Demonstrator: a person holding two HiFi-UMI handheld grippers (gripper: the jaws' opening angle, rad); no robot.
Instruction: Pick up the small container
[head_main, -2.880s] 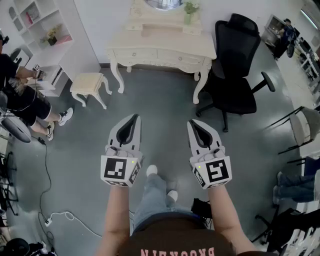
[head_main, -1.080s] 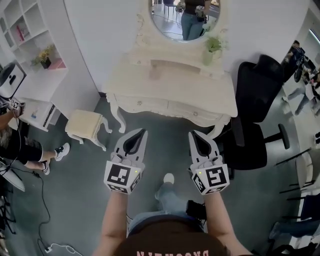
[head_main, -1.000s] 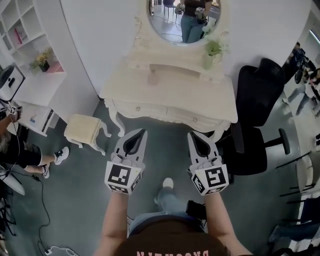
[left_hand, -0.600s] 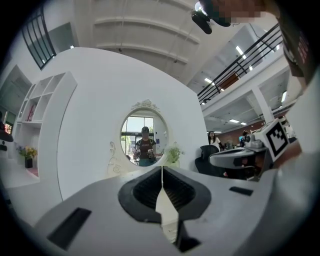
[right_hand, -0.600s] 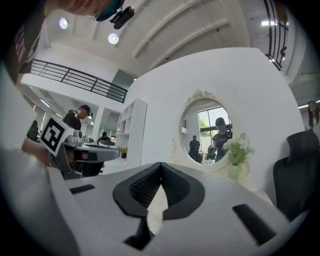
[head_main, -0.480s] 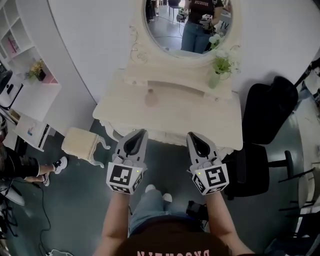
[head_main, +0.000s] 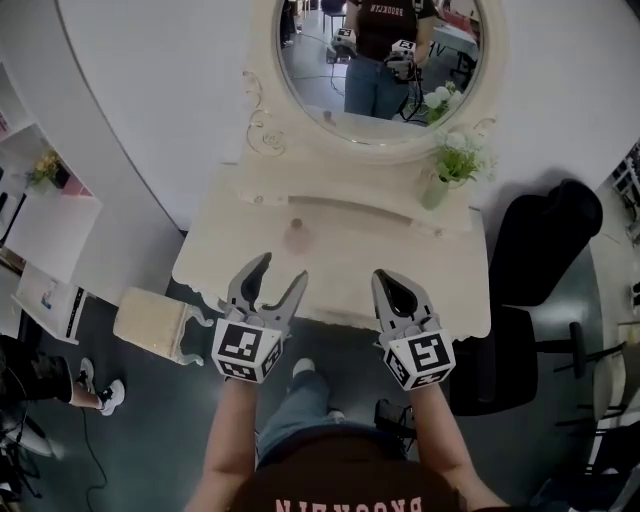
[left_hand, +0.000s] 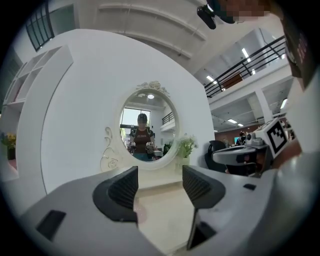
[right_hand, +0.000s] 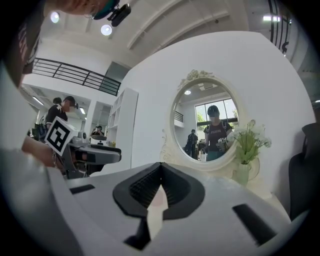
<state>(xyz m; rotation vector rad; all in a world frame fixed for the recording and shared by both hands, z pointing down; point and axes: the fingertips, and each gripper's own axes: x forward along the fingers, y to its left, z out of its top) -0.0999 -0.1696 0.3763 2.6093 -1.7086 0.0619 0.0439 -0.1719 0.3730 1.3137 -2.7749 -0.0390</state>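
Both empty, left tongs (head_main: 281, 268) opening, right tongs (head_main: 386, 281) closed

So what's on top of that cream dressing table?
A small pinkish container, a vase of greenery, an oval mirror behind. The left gripper, empty jaws opening, and the right gripper cover parts of the front edge.
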